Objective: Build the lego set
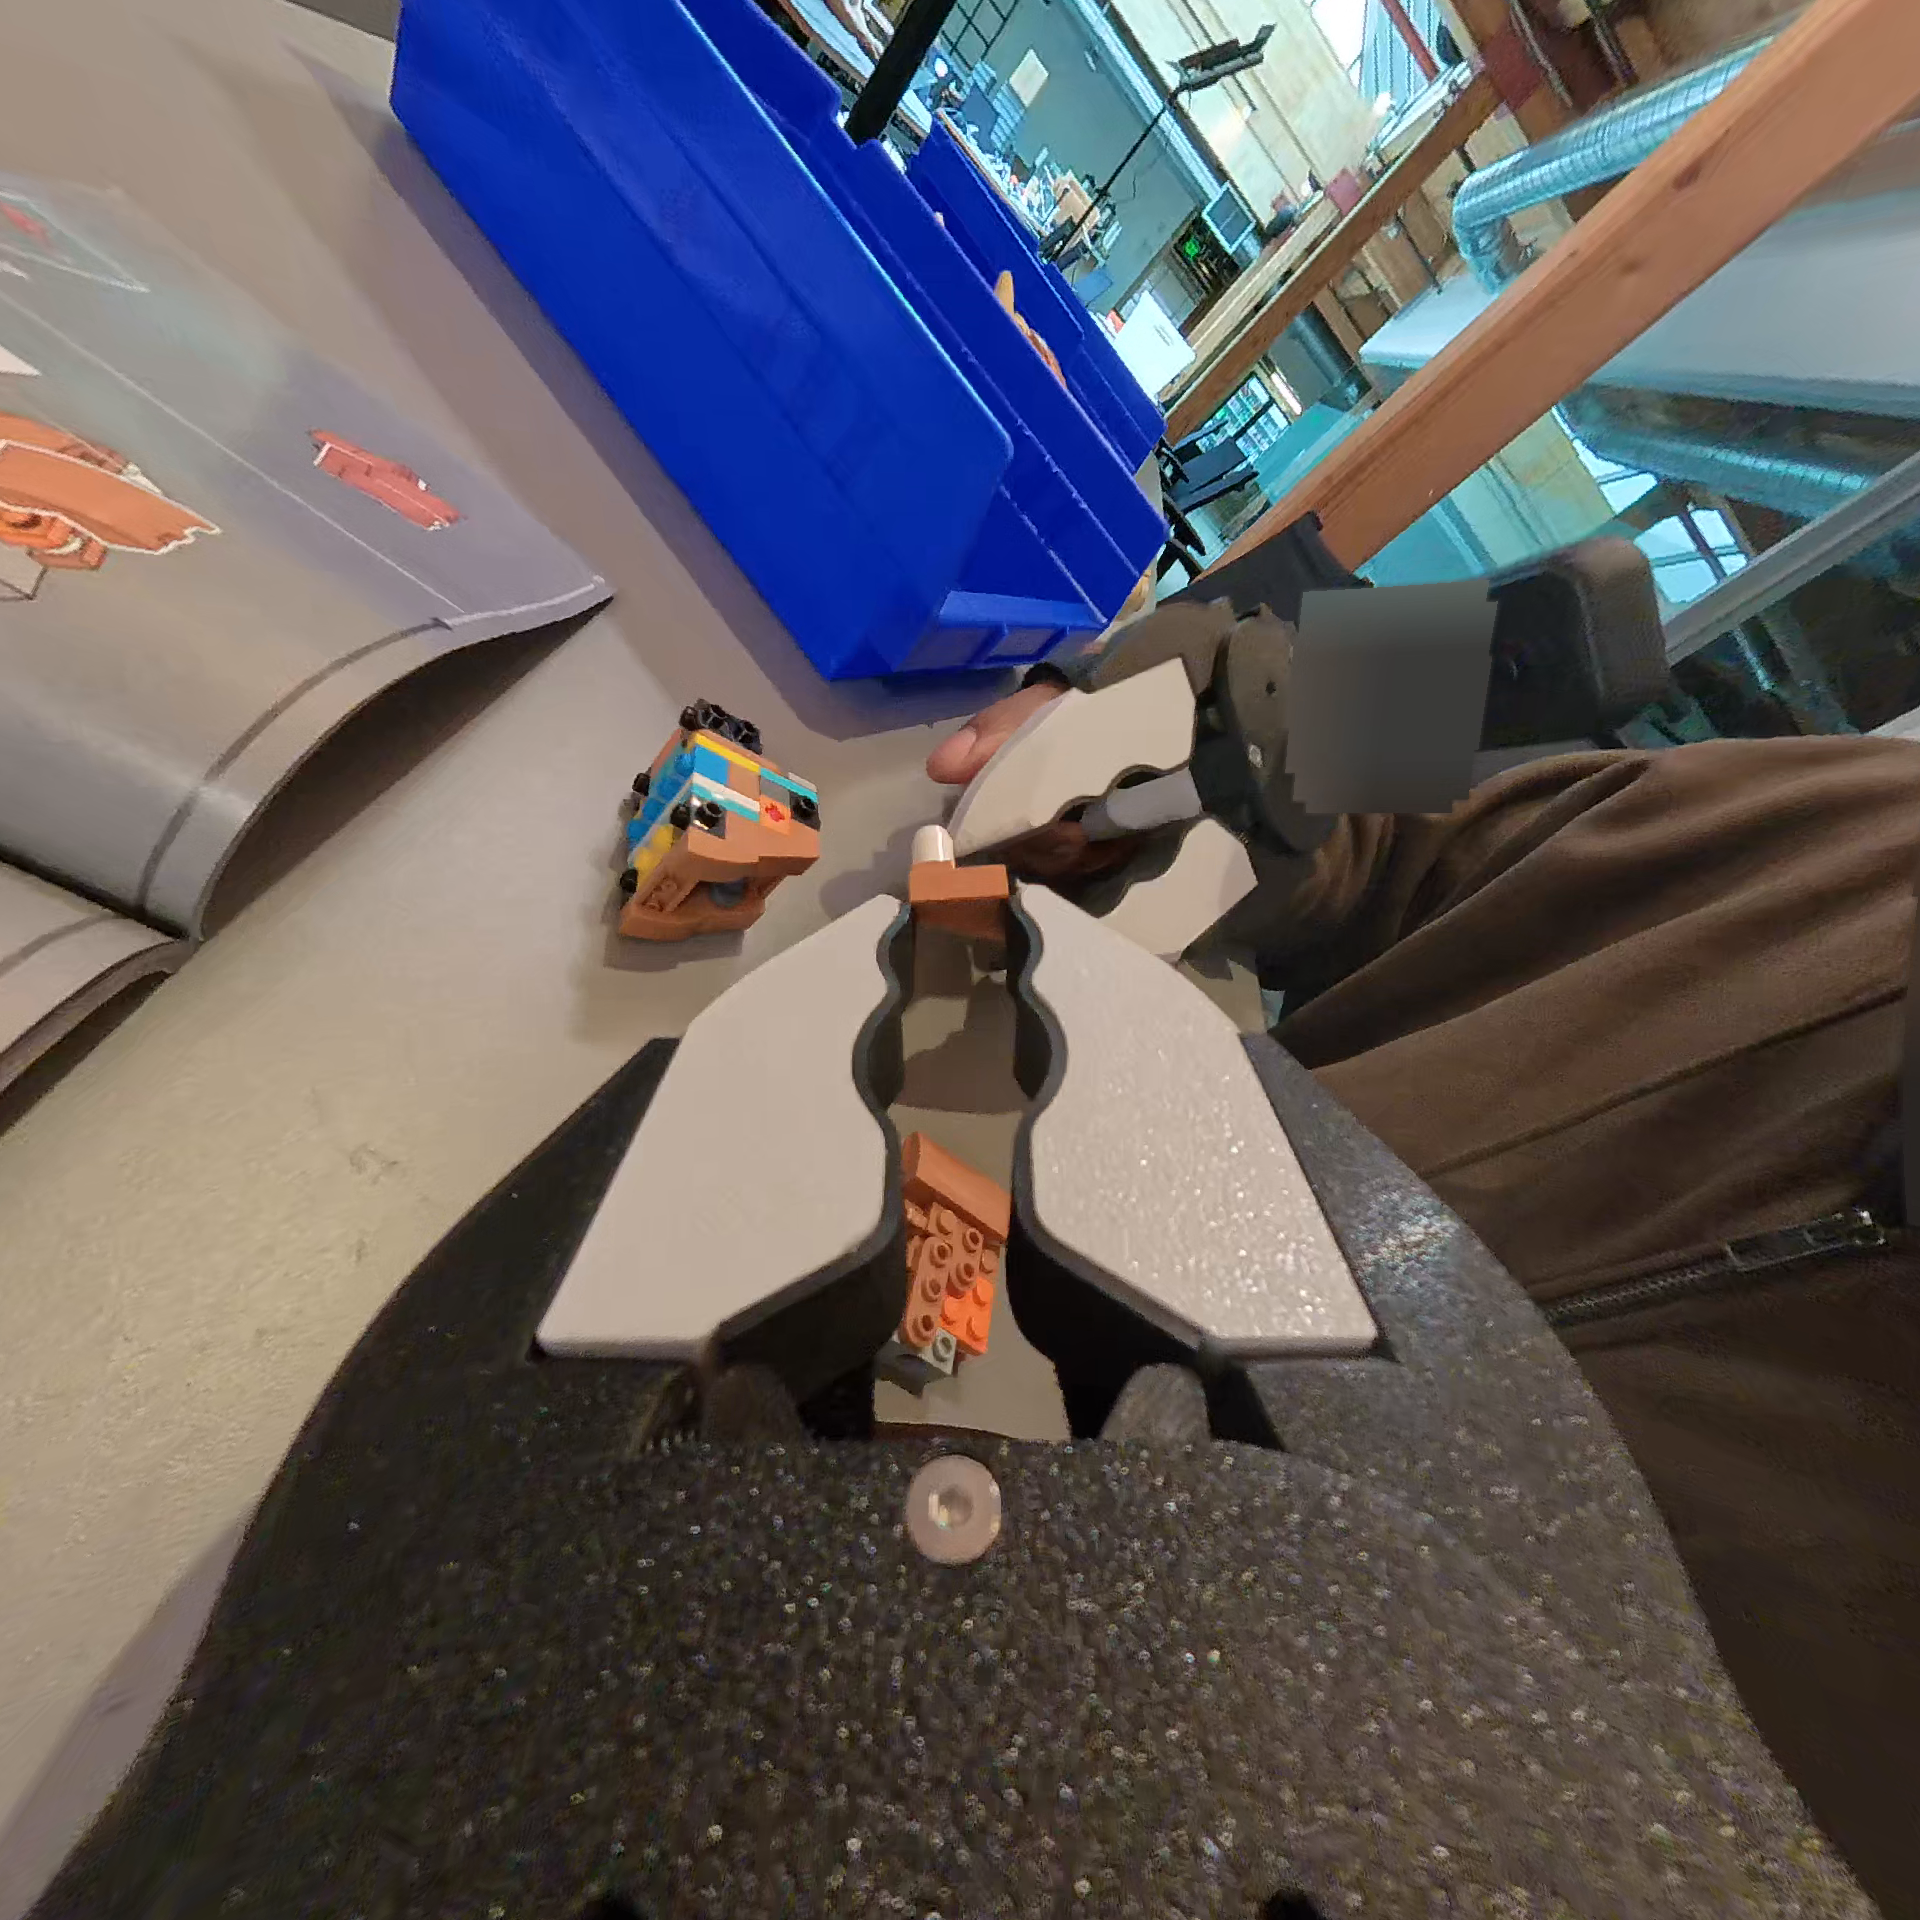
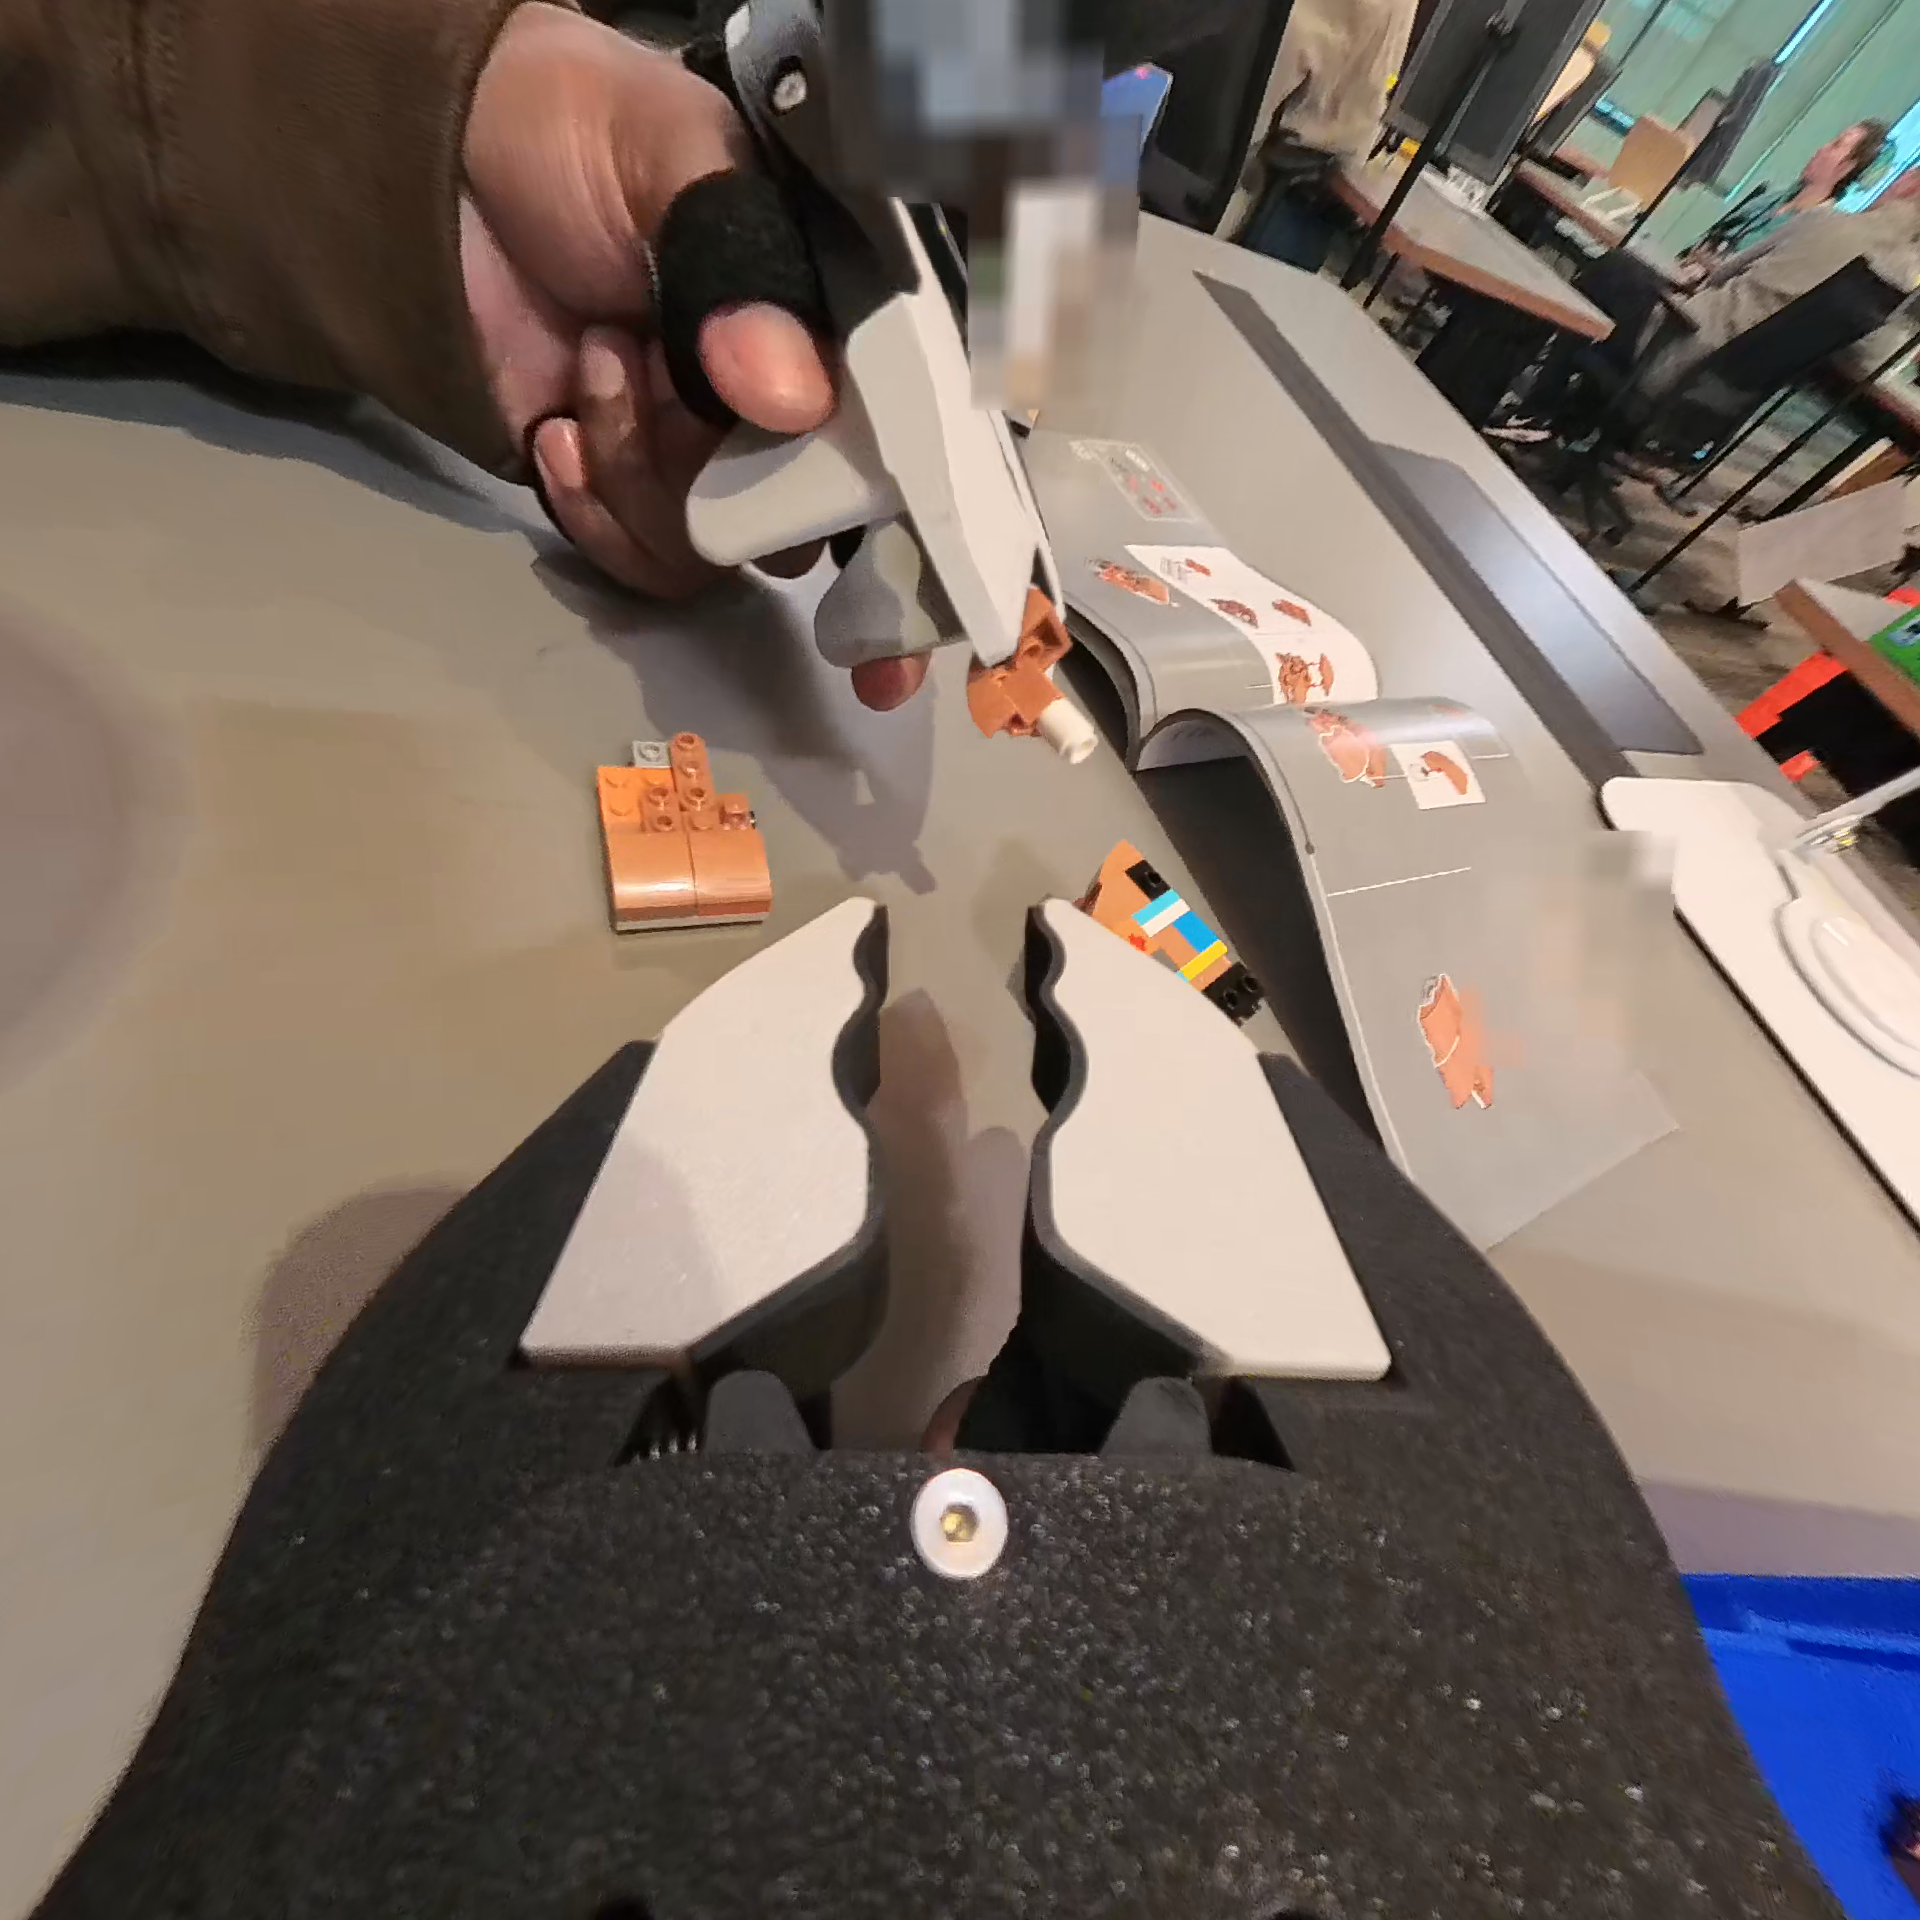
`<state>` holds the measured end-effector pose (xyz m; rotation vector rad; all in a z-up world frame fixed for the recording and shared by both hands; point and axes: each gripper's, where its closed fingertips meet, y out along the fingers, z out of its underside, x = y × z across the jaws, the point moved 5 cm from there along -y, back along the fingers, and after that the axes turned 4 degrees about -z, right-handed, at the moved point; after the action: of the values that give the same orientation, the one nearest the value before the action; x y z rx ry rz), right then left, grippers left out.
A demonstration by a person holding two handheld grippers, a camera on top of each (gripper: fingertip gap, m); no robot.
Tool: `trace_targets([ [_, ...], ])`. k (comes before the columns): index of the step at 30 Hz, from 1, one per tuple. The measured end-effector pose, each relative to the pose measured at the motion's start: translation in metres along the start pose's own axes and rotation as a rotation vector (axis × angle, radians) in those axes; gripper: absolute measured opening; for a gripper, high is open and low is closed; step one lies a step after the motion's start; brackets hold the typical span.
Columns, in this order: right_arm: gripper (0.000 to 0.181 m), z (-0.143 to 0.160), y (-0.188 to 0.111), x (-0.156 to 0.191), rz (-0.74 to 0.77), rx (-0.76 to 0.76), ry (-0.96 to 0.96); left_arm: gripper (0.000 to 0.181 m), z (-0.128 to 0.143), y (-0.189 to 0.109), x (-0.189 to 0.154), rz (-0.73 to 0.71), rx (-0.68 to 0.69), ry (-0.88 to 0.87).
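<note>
Two grippers up: left gripper pinches the brown piece with white peg above the orange sub-build; right gripper, empty and narrowly parted, should brace it squarely.

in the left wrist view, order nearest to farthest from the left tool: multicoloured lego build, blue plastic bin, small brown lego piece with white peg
1. Small brown lego piece with white peg, clamped at its tips.
2. Multicoloured lego build, on the table, left.
3. Blue plastic bin, behind, farthest.
</note>
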<state>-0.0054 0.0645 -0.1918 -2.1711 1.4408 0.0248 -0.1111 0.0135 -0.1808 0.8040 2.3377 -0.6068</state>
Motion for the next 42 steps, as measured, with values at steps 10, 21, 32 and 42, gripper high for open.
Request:
trace_targets([
  [10, 0.024, -0.0034, 0.0033, 0.0046, 0.025, -0.01, -0.055, 0.016, -0.0014, -0.0018, 0.0017, 0.008, -0.024, -0.044],
  [21, 0.024, -0.0042, 0.0027, 0.004, 0.041, -0.018, -0.065, 0.016, -0.0011, -0.0034, 0.0022, 0.004, -0.033, -0.047],
  [32, 0.024, -0.0061, 0.0015, 0.0034, 0.063, -0.031, -0.079, 0.016, -0.0018, -0.0046, 0.0019, 0.003, -0.053, -0.031],
  [42, 0.024, -0.0079, -0.0001, 0.0035, 0.078, -0.046, -0.093, 0.017, -0.0012, -0.0035, 0.0015, -0.004, -0.051, -0.011],
])
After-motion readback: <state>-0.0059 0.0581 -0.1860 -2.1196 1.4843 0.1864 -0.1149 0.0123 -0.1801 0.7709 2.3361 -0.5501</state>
